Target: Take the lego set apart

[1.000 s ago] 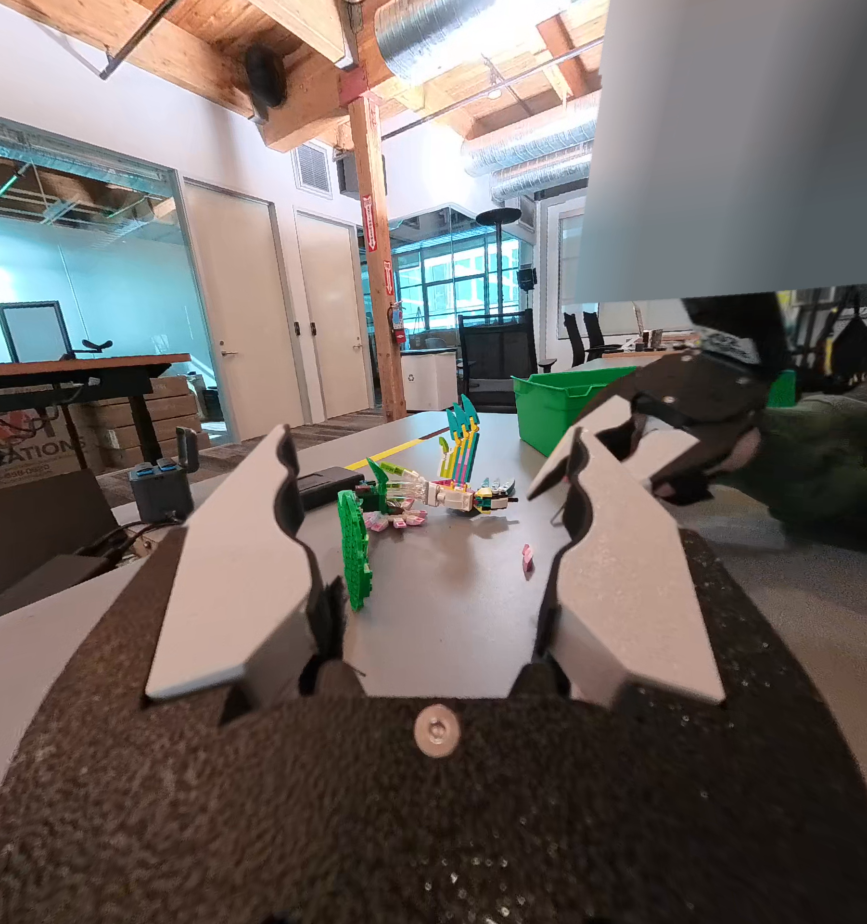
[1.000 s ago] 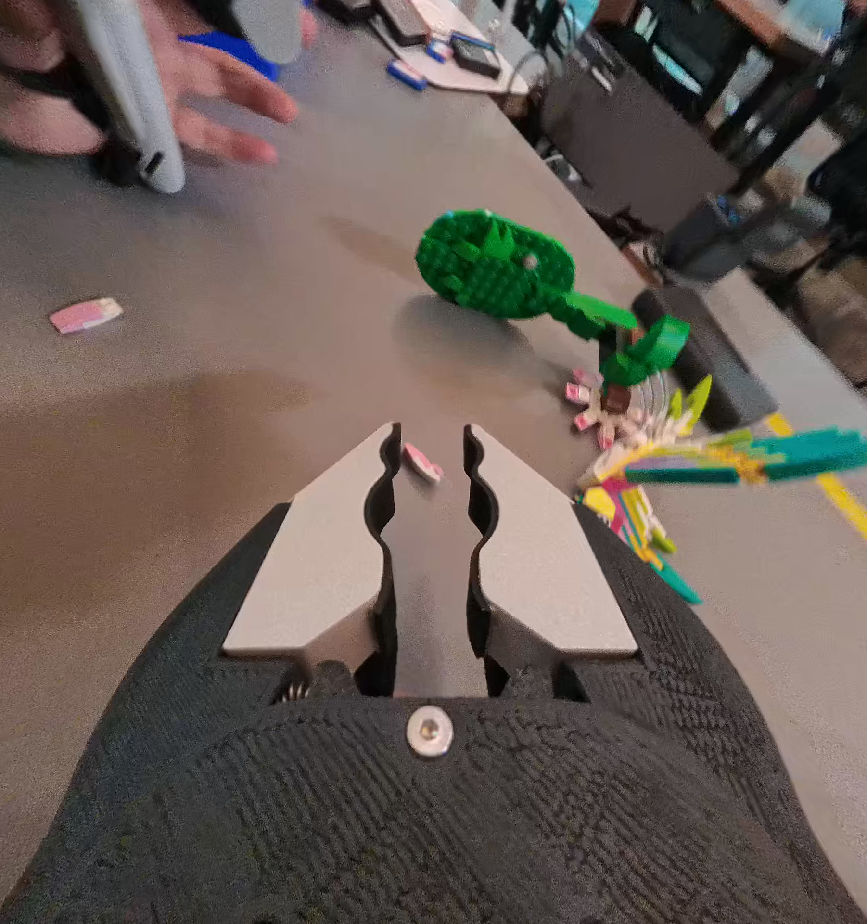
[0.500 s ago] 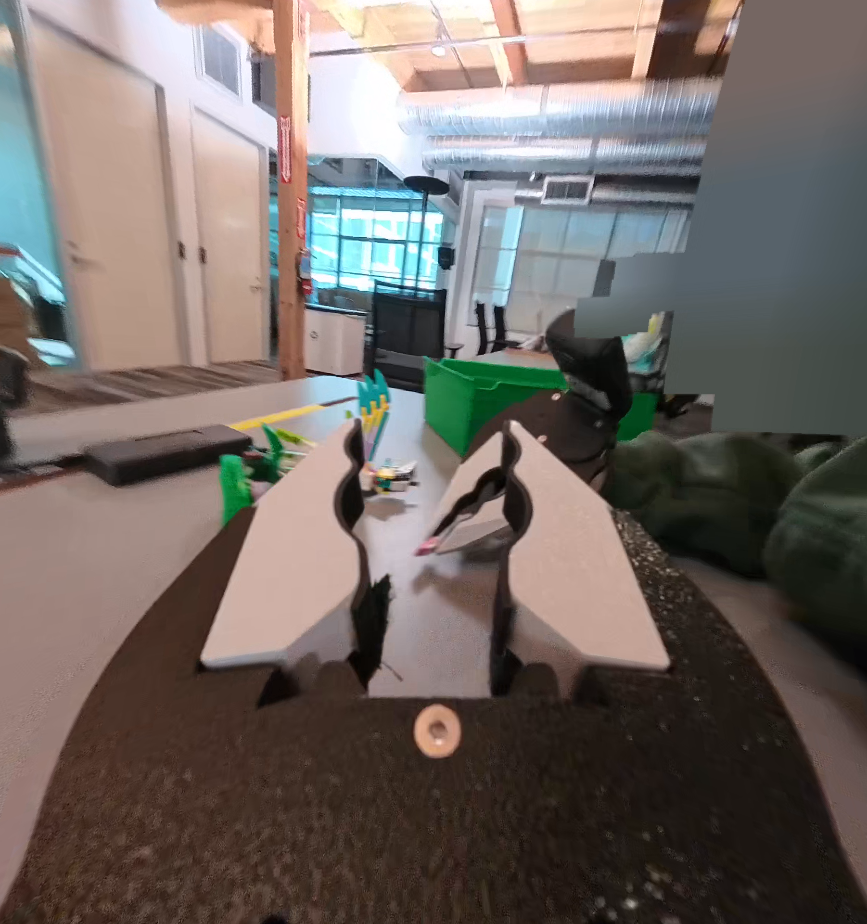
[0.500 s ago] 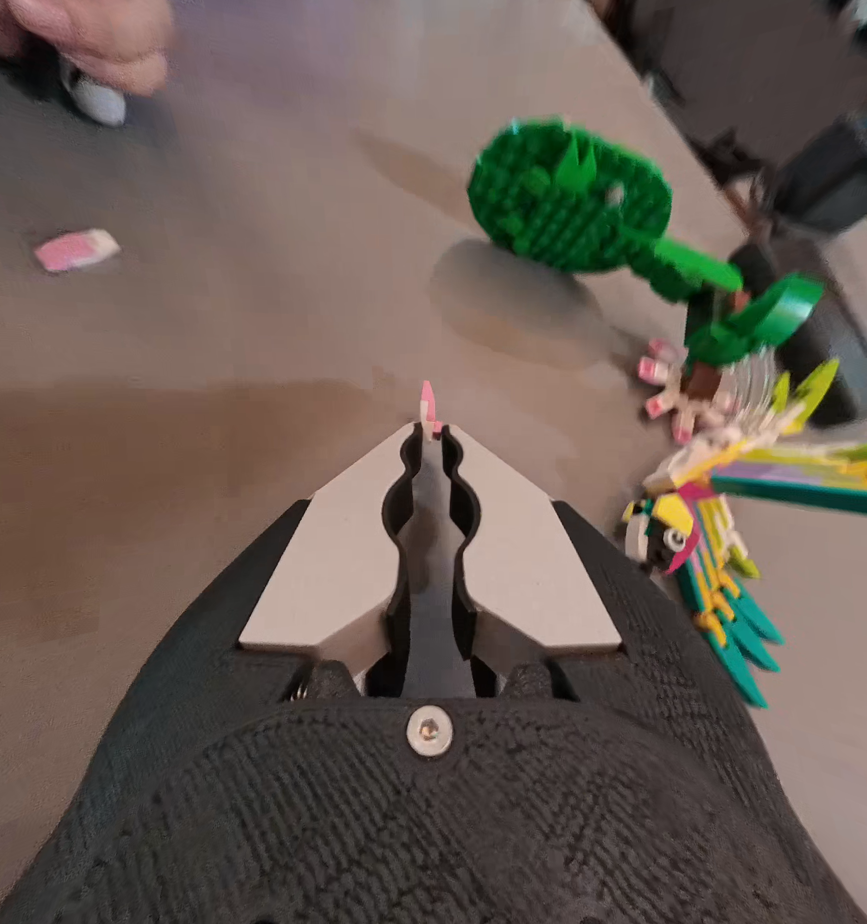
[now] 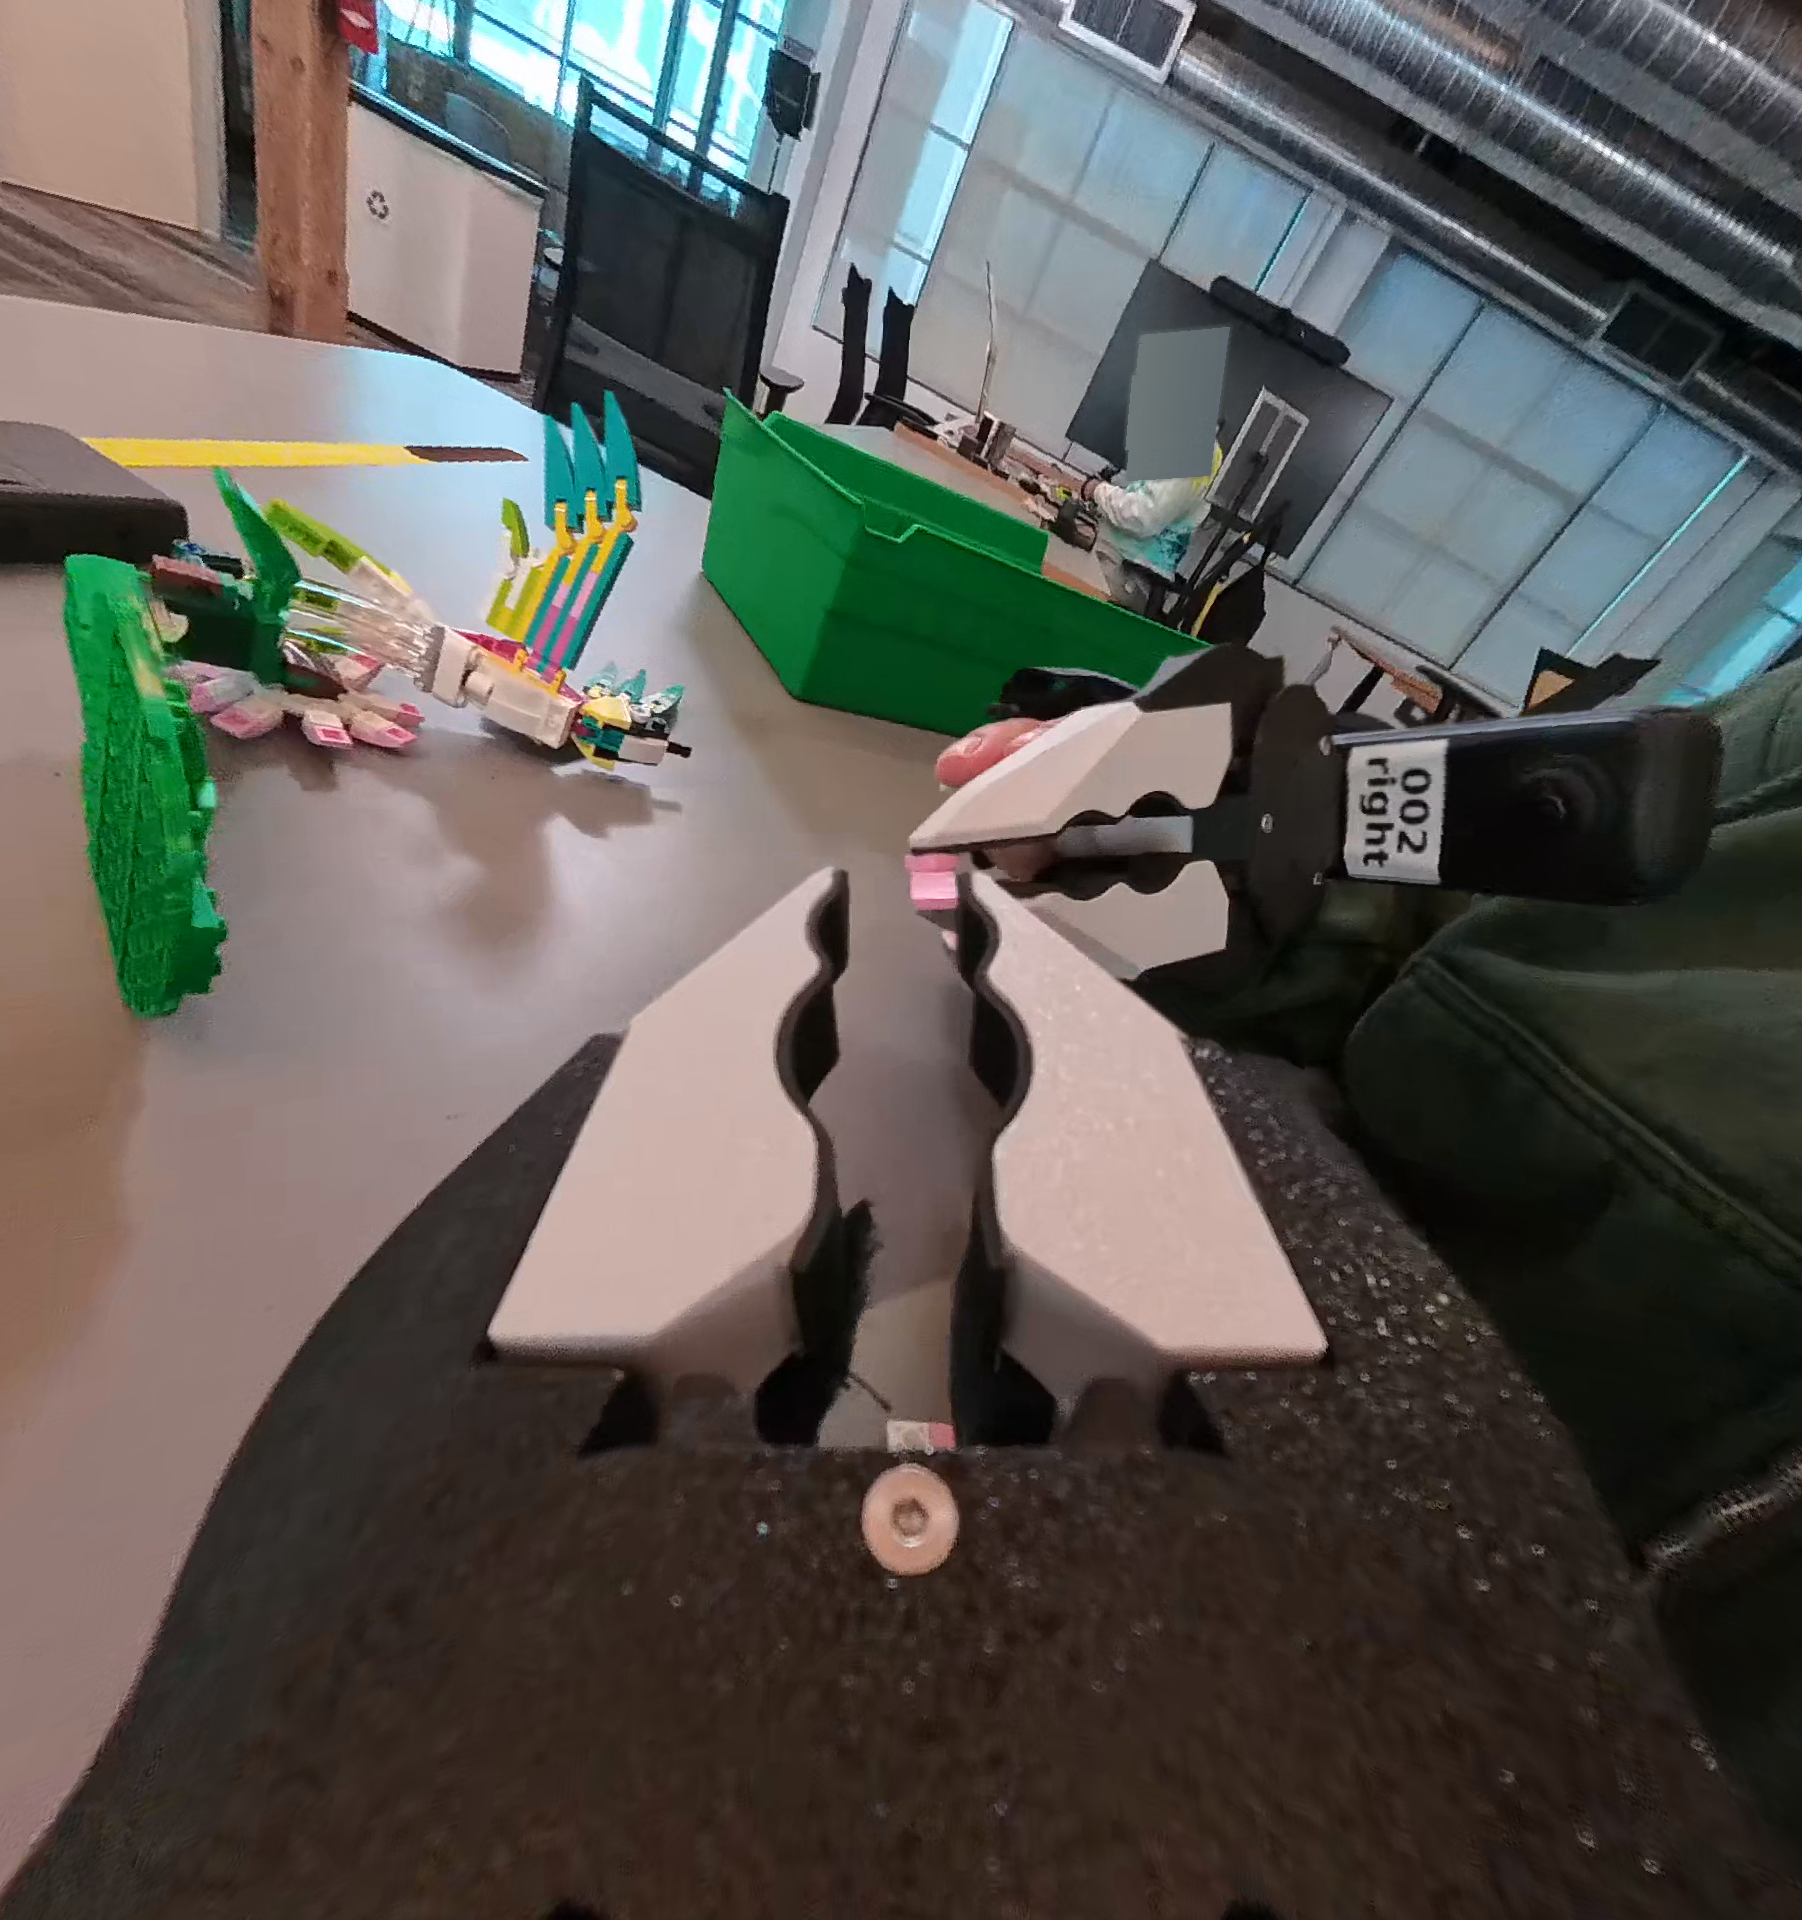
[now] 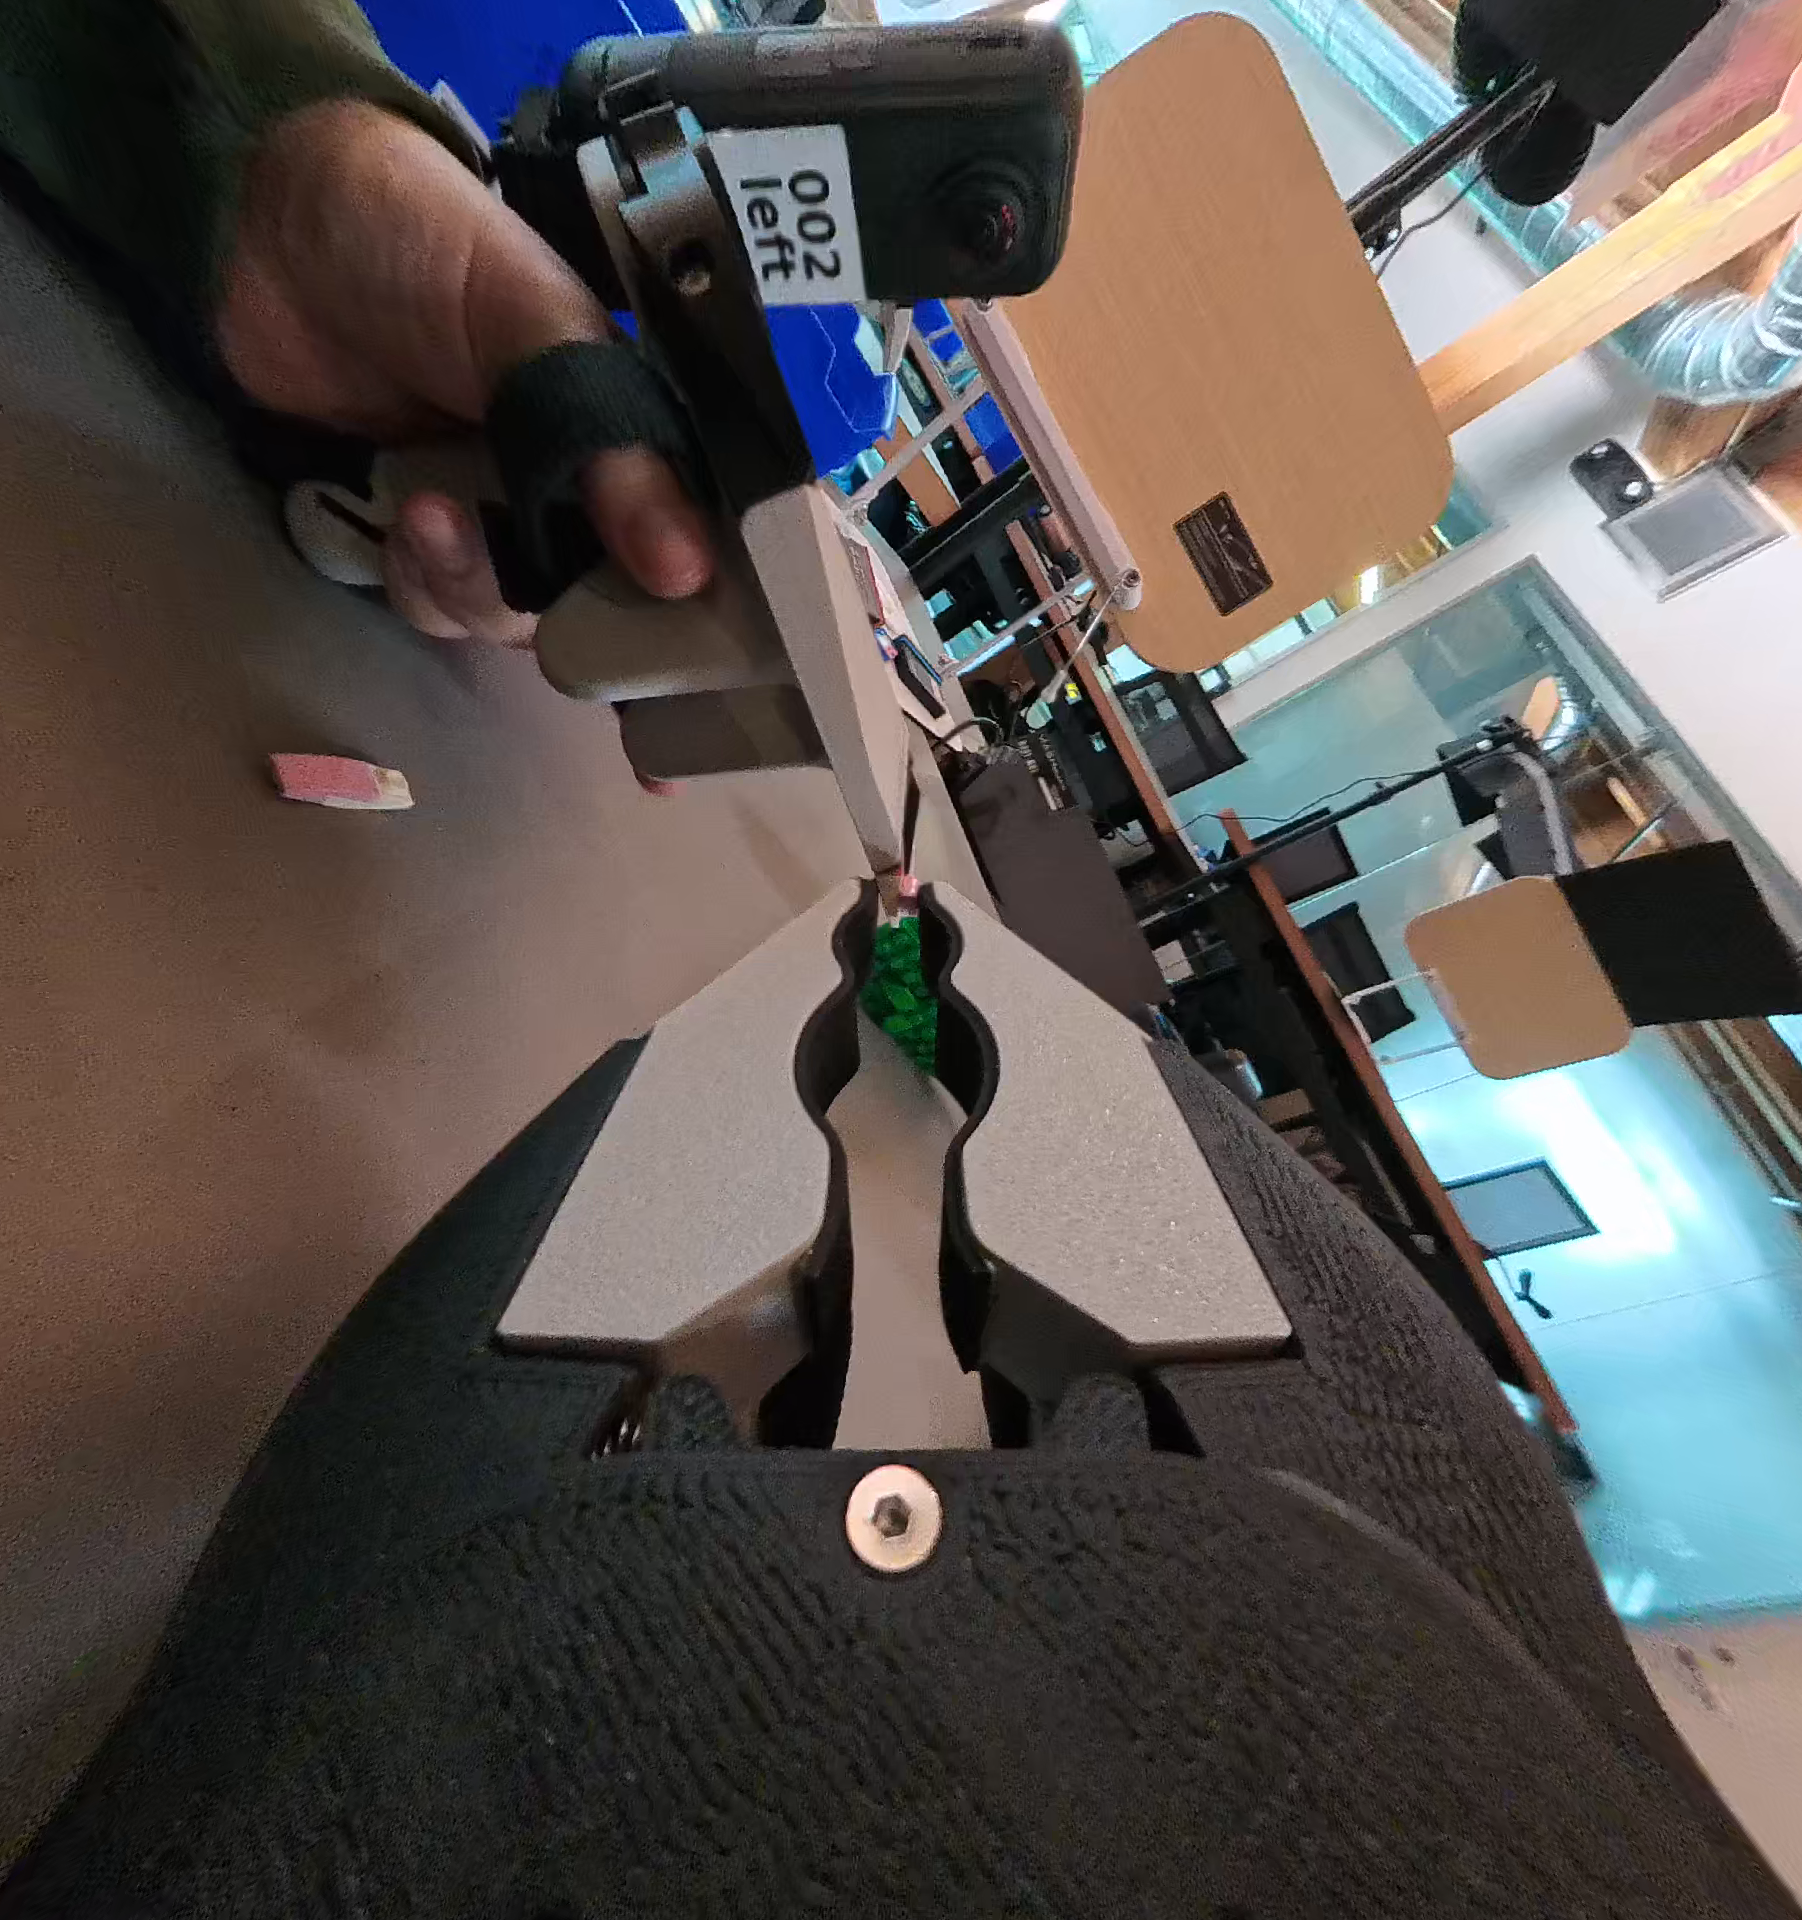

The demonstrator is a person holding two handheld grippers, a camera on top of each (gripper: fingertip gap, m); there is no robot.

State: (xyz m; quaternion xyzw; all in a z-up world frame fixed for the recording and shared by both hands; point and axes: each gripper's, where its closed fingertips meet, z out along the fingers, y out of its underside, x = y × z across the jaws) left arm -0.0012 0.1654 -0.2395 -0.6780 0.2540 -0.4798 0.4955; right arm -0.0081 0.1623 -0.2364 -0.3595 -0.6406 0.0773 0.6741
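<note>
My right gripper (image 6: pixel 892 891) is shut on a small pink lego piece (image 6: pixel 908 888) and holds it above the table. In the left wrist view the right gripper (image 5: pixel 944 857) comes in from the right with the pink piece (image 5: pixel 928 883) at its tip. My left gripper (image 5: pixel 902 888) is narrowly open, and the piece touches its right fingertip. The left gripper (image 6: pixel 886 862) also shows in the right wrist view, tip to tip with mine. The lego set lies at the left: a green plate on edge (image 5: pixel 144 790) and a colourful bird (image 5: pixel 564 665).
A green bin (image 5: pixel 876 582) stands behind the bird. A black flat device (image 5: pixel 35 499) lies at the far left. A loose pink piece (image 6: pixel 341 781) lies on the grey table (image 5: pixel 357 1039). A green sleeve (image 5: pixel 1603 1039) fills the right side.
My right gripper closed on the pink piece, lifted it off the table and turned toward the left gripper. My left gripper narrowed from wide open and swung right to meet it.
</note>
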